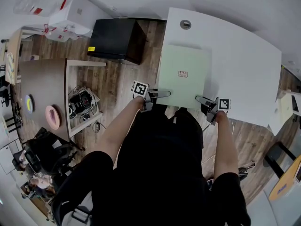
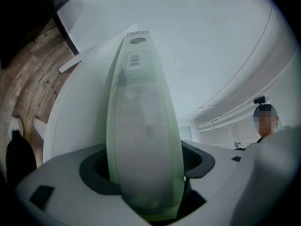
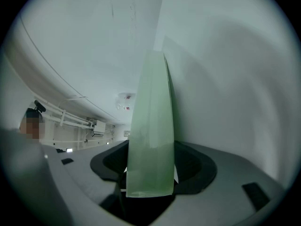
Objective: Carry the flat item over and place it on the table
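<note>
A pale green flat item (image 1: 183, 74) with a small label lies on the white table (image 1: 244, 65), its near edge hanging over the table's front edge. My left gripper (image 1: 160, 94) is at its near left corner, my right gripper (image 1: 203, 100) at its near right corner. In the left gripper view the flat item (image 2: 141, 140) stands between the jaws, turned a little so its labelled face shows; the left gripper (image 2: 146, 178) looks open around it. In the right gripper view the flat item (image 3: 150, 140) is seen edge-on, with the right gripper (image 3: 150, 173) shut on it.
A black box (image 1: 117, 40) stands on the wood floor left of the table. Farther left is a brown desk (image 1: 44, 86) with a pink disc (image 1: 52, 117), and white boxes (image 1: 70, 13) behind. A round grommet (image 1: 186, 24) is in the table's far side.
</note>
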Demonstrator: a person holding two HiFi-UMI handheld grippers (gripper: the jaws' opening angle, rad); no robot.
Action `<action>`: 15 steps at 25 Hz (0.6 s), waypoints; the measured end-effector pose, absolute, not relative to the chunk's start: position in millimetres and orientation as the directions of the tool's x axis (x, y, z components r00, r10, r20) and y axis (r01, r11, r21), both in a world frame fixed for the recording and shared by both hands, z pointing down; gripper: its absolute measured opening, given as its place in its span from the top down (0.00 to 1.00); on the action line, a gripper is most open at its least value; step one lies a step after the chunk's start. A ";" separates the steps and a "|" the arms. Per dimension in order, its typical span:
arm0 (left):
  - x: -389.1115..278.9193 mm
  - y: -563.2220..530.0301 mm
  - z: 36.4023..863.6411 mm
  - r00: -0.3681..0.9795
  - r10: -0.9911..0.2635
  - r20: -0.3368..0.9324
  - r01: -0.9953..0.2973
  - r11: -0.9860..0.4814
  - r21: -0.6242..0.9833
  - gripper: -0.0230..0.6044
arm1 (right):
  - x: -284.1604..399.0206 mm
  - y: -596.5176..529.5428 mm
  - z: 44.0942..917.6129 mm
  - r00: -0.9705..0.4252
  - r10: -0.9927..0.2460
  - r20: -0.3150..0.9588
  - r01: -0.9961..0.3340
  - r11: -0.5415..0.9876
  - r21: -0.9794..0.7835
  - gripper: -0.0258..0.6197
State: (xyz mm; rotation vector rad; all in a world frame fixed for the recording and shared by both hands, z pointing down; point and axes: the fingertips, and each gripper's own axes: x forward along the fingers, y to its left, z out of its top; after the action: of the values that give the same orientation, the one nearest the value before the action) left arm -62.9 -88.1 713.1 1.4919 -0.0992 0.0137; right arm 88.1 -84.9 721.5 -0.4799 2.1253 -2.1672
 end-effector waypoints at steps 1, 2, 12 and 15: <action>-62.9 -88.0 712.6 0.996 -0.047 0.075 -0.071 0.083 0.994 0.42 | 88.0 -85.7 721.0 -0.950 -0.265 0.168 -0.164 -0.039 -0.986 0.49; -62.7 -88.0 712.2 0.996 -0.042 0.075 -0.071 0.081 0.994 0.42 | 87.9 -86.4 720.3 -0.950 -0.267 0.164 -0.160 -0.036 -0.986 0.49; -66.0 -86.9 709.2 0.996 -0.008 0.084 -0.083 0.062 0.995 0.42 | 91.1 -87.2 720.7 -0.950 -0.267 0.165 -0.159 -0.044 -0.986 0.49; -67.6 -89.6 709.2 0.996 -0.020 0.092 -0.091 0.040 0.995 0.42 | 89.2 -89.0 719.1 -0.952 -0.266 0.151 -0.145 -0.042 -0.989 0.49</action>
State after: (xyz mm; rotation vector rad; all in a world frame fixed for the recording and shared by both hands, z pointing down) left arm -67.6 -89.6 709.2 1.5309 -0.0893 0.0545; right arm 89.2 -89.0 719.1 -0.4549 2.1126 -2.1609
